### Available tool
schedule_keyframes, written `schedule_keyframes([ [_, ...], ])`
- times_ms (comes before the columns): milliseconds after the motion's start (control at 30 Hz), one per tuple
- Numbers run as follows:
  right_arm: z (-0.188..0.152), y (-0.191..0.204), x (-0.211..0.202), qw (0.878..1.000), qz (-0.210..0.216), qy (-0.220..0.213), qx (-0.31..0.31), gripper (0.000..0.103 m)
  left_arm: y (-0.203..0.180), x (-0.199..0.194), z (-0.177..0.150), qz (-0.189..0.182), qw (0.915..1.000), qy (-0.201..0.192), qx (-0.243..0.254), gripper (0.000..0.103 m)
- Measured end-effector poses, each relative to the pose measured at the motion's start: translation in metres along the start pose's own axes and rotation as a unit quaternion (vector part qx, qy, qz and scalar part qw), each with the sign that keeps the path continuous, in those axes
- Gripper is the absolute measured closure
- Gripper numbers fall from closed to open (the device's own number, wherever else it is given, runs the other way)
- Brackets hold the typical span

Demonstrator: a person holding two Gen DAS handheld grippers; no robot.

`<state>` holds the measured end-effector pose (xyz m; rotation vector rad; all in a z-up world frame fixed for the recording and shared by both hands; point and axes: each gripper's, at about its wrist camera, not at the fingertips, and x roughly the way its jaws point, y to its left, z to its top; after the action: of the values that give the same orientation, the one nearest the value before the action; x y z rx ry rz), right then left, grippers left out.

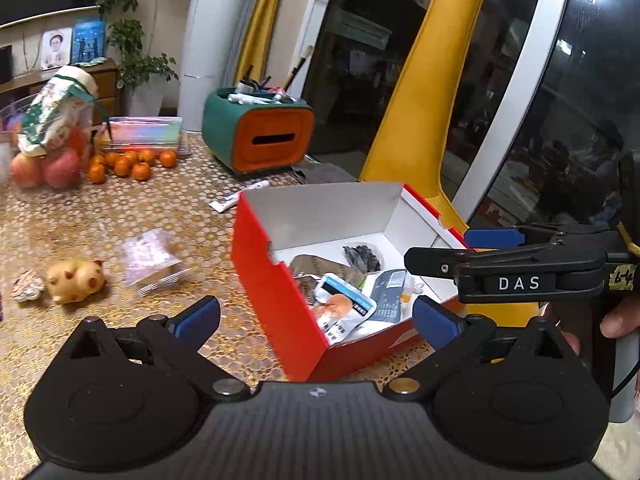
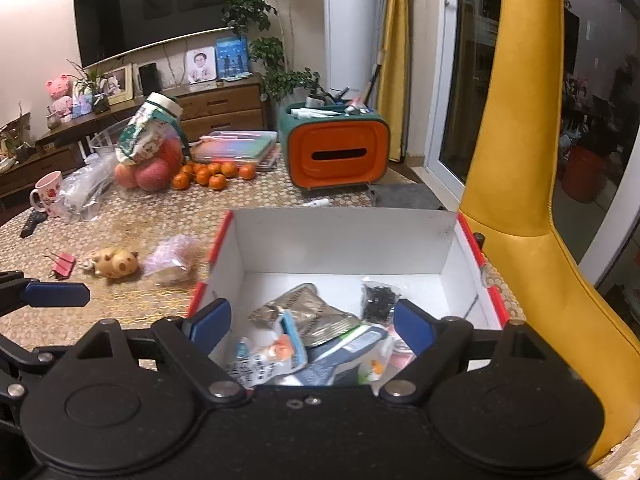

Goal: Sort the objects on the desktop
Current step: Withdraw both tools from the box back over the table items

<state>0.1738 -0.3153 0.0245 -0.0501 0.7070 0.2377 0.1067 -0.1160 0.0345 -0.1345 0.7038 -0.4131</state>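
The box (image 2: 344,240) is an open carton, red outside and white inside, standing on the patterned table (image 1: 120,208). On its floor lies a loose heap of small packets: a white pouch with an orange picture (image 2: 272,354), a grey-brown foil packet (image 2: 296,304), a dark blue packet (image 2: 340,356) and a clear bag of black bits (image 2: 378,296).

The right gripper (image 2: 312,322) hangs over the near end of the box with its blue-padded jaws wide apart and nothing between them; the packets lie just below.

The left gripper (image 1: 316,316) is also spread wide and empty, at the box's near left corner. Left of the box on the table lie a clear wrapped snack (image 1: 152,258) and a small spotted pig figure (image 1: 76,280), well apart from both grippers
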Motion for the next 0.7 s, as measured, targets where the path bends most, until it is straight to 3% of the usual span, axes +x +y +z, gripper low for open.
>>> schedule_keyframes([
  [700,-0.012,0.119,-0.004,0.997,0.059,-0.017,-0.048,0.012,0.099,-0.066,-0.038,0.09,0.9936,-0.031,-0.061,0.0],
])
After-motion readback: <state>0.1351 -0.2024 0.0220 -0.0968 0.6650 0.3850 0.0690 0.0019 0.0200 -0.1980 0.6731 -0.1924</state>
